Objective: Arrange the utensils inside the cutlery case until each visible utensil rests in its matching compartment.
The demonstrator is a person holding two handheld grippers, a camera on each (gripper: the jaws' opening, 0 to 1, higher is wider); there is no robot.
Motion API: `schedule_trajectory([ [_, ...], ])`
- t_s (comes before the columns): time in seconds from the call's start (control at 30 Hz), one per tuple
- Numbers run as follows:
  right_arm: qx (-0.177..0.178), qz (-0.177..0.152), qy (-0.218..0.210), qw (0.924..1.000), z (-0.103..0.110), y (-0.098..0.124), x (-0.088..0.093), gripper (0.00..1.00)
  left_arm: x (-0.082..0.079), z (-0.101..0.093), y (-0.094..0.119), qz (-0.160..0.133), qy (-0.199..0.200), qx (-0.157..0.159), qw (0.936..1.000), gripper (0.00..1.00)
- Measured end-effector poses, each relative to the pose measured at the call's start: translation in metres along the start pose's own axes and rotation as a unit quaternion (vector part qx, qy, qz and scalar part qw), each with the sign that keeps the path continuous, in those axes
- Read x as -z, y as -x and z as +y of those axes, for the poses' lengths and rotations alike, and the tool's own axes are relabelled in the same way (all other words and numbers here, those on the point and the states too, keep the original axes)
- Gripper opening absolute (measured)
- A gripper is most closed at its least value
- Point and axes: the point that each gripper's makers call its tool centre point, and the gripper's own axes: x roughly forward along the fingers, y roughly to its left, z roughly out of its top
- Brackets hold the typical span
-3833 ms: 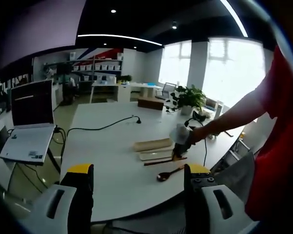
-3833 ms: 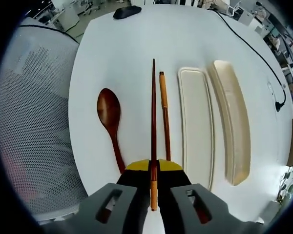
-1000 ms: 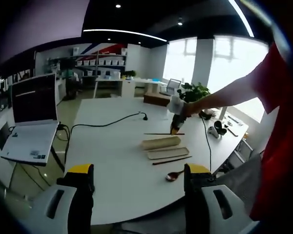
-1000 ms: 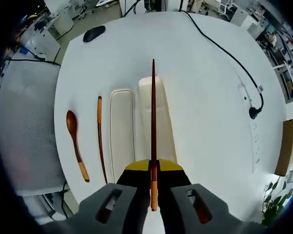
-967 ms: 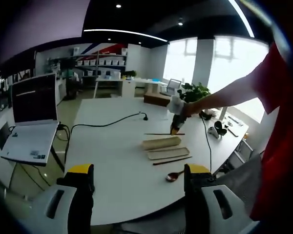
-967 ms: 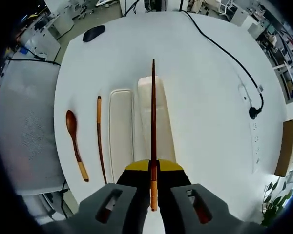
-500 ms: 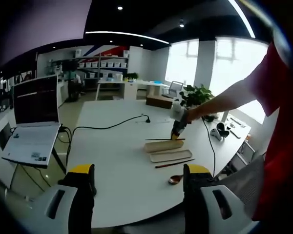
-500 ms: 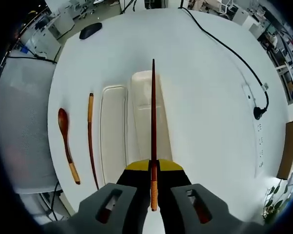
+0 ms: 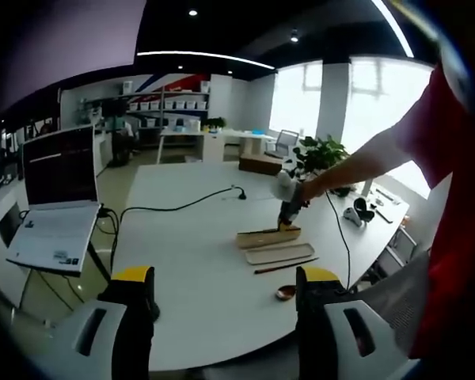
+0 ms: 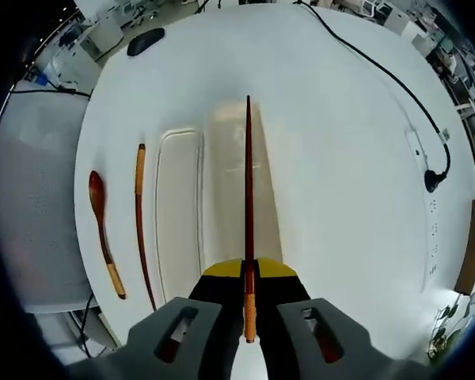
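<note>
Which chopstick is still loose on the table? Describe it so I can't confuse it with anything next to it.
In the right gripper view, find the white table and the two long cream trays. The loose chopstick lies just outside the flatter tray, between it and the wooden spoon. It is a thin straight stick with no bowl.

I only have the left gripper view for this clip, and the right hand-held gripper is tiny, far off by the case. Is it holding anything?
Observer: Yes. In the right gripper view the right hand-held gripper is shut on a dark chopstick, which runs lengthwise over the deeper tray.
Operator: Is the other chopstick in the case?
Observer: No. The second chopstick lies on the table beside the shallow tray.
Operator: And the spoon?
Observer: The spoon is also on the table, beyond that chopstick and apart from it.
</note>
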Motion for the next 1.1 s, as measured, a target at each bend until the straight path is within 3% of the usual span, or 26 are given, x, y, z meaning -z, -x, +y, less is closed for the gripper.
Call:
schedule_trajectory([
  [0.3,0.001,-0.011,-0.011,0.9999,-0.006,-0.007,-0.002,0.00,-0.002,-0.002,-0.002,-0.001,0.004,0.001,1.0000,0.75],
  [0.57,0.002,0.001,-0.010,0.9999,-0.006,-0.015,0.002,0.00,-0.003,-0.003,-0.002,0.001,0.000,0.000,1.0000,0.75],
  [0.77,0.006,-0.005,-0.022,0.9997,0.004,-0.015,-0.001,0.00,-0.002,0.001,-0.002,0.002,0.004,-0.001,1.0000,0.75],
  [0.97,0.017,-0.007,0.000,0.9998,-0.010,-0.023,0.002,0.01,-0.003,-0.001,-0.004,0.005,-0.001,0.002,1.0000,0.75],
  [1.1,0.016,-0.008,-0.022,0.9996,-0.006,-0.022,0.003,0.01,-0.003,-0.001,-0.006,0.008,-0.001,0.005,1.0000,0.75],
])
